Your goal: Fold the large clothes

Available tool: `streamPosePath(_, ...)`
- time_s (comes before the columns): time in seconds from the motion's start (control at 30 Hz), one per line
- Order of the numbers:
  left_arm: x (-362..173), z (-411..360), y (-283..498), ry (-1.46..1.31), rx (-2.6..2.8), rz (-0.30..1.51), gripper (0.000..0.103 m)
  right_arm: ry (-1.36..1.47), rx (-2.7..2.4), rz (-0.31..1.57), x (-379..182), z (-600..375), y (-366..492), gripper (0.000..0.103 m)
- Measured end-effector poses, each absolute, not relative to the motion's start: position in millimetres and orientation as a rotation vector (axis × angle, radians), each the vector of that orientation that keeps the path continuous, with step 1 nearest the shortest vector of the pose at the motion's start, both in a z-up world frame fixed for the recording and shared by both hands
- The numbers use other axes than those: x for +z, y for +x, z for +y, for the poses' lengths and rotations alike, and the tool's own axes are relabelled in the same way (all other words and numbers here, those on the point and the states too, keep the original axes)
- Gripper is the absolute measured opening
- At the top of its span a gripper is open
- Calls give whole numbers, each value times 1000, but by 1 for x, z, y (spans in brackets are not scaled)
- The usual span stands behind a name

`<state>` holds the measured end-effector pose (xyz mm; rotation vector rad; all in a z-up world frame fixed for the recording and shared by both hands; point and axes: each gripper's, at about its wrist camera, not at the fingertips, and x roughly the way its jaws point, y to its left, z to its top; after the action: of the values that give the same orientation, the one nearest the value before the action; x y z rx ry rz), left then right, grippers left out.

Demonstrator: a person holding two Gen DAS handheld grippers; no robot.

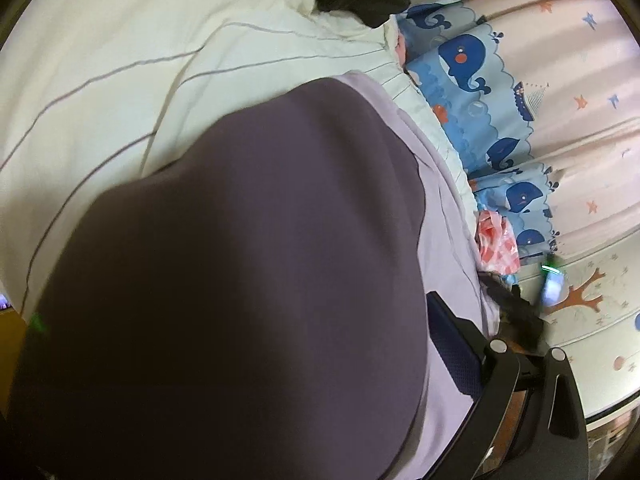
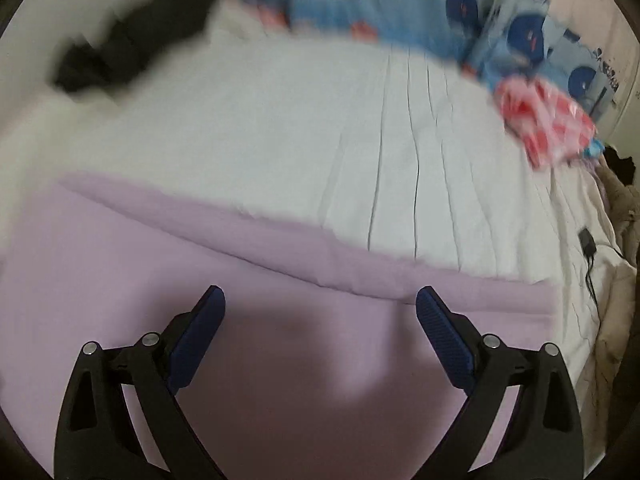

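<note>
A large lilac garment lies spread on a white bed sheet with thin grey lines. My right gripper hovers over the garment, open, its blue pads wide apart with nothing pinched between them. In the left wrist view a shadowed fold of the same garment fills the picture and hides one finger of my left gripper. Its other blue pad stands far out to the right on the lilac cloth, so the jaws are wide open.
A black garment lies at the far left of the bed. Blue whale-print fabric and a red-and-white plastic bag sit along the far edge. A black cable with a plug rests at the right. A pink star-patterned curtain hangs behind.
</note>
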<state>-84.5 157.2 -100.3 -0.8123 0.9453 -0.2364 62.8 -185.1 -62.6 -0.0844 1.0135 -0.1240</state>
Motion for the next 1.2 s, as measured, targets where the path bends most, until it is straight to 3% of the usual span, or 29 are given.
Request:
streamPosePath(0.13, -88, 145, -87, -701, -220, 893, 95, -79, -112, 1051, -98, -181, 74, 97)
streamPosePath(0.23, -87, 146, -89, -688, -203, 897, 95, -54, -81, 1111, -86, -186, 66, 96)
streamPosePath(0.37, -86, 148, -91, -691, -200, 886, 95, -74, -19, 997, -36, -170, 11, 96)
streamPosePath(0.53, -77, 140, -100, -611, -189, 848, 95, -143, -9, 986, -73, -155, -28, 97)
streamPosePath(0.7, -78, 143, -100, -616, -180, 847, 95, -115, -16, 1050, -57, -153, -27, 96)
streamPosePath(0.83, -78, 145, -100, -625, -186, 842, 95, -128, 27, 992, -36, -139, -59, 96)
streamPosePath(1.2, -75, 141, -102, -616, -187, 831, 95, -125, 22, 1006, -57, -135, -68, 96)
